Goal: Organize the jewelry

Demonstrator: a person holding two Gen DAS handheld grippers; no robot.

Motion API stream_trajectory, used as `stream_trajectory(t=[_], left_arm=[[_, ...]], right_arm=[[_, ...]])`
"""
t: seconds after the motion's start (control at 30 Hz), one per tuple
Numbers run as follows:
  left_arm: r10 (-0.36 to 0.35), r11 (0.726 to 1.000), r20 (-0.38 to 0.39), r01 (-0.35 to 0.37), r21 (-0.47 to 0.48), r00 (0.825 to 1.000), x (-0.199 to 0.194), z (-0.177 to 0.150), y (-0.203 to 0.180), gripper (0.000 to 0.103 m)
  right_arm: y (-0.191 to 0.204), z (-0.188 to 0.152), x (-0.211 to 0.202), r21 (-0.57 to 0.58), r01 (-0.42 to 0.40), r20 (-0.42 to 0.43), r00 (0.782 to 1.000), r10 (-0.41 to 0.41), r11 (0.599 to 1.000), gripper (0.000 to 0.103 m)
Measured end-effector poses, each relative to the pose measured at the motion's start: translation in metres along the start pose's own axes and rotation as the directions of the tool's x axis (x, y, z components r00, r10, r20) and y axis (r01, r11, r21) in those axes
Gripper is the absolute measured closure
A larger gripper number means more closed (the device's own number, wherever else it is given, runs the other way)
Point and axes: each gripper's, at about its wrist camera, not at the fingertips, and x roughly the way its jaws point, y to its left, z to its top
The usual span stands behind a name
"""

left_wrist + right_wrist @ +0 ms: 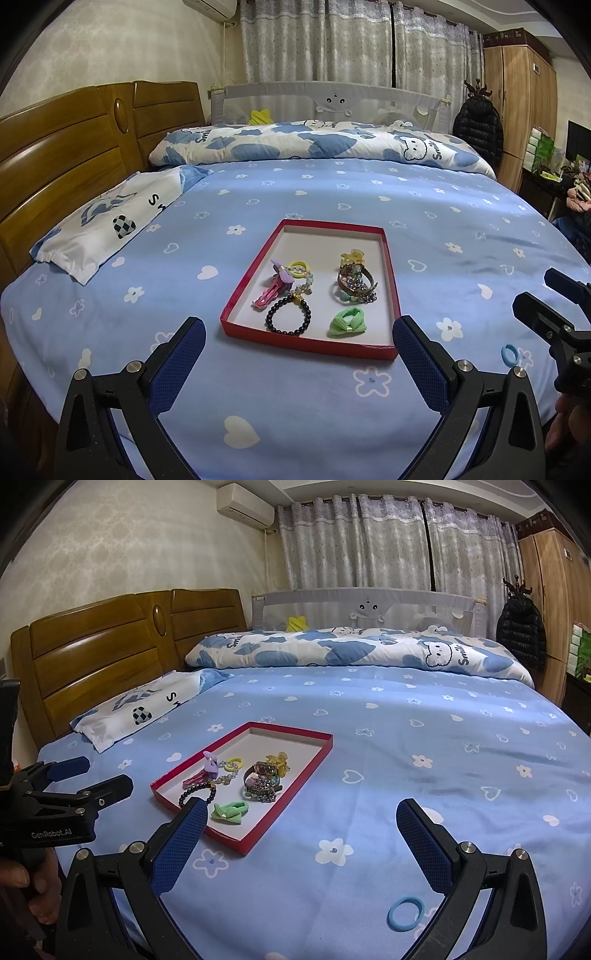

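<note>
The small light-blue elastic hair ring (405,914) lies flat on the blue flower-print bed sheet (424,746), outside the shallow red-rimmed cardboard tray (291,786) that already holds the beaded bracelets and clips. It looks nearly weightless, soft and likely to fold (a thin band, low against yielding fabric), so pinching across one side of the loop seems best. The right gripper (301,832) and left gripper (299,349) both stand spread wide and empty. The right wrist view shows the ring close beneath its fingers; the left view shows it only at the far edge.

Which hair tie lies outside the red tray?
The blue ring hair tie, alone on the bedsheet near the right gripper; the yellow and green ones sit inside the red tray.
</note>
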Motion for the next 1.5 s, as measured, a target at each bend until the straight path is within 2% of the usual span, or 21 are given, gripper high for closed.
stream_trajectory(t=[1.5], left_arm=[[0.003, 1.0, -0.008, -0.003, 0.005, 1.0, 0.0051, -0.003, 0.0001, 0.001]], right_arm=[[0.0024, 0.0009, 0.0, 0.003, -0.003, -0.001, 1.0, 0.003, 1.0, 0.0]])
